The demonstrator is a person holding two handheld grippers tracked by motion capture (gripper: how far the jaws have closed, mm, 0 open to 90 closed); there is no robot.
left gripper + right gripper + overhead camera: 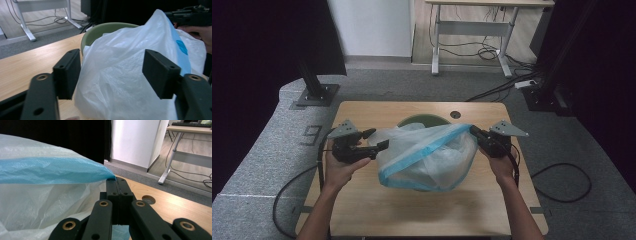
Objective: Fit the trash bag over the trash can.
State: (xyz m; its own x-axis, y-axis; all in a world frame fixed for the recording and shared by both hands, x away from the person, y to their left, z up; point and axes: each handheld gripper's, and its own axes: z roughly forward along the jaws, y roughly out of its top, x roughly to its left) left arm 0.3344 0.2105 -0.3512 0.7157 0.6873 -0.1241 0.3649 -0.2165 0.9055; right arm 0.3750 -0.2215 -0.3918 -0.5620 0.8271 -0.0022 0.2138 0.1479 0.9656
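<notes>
bag (427, 157): white plastic with blue rim, draped over the green bin (422, 120) on the bench (362, 210), so it can line the bin | right claw (474, 131): closed tight on the blue rim, keeping it stretched | left claw (378, 139): jaws wide apart, holding nothing, bag just in front.

A wooden table (362, 200) with a round hole (455, 114) near its far edge stands on grey carpet (257, 165). Beyond it, a white desk frame (472, 30) rests on a wood floor, with loose cables (484, 50) lying under it. A black metal post (314, 85) is bolted to the carpet at far left. A black cable (567, 182) loops on the carpet at right. A white wall panel (136, 142) stands behind.
</notes>
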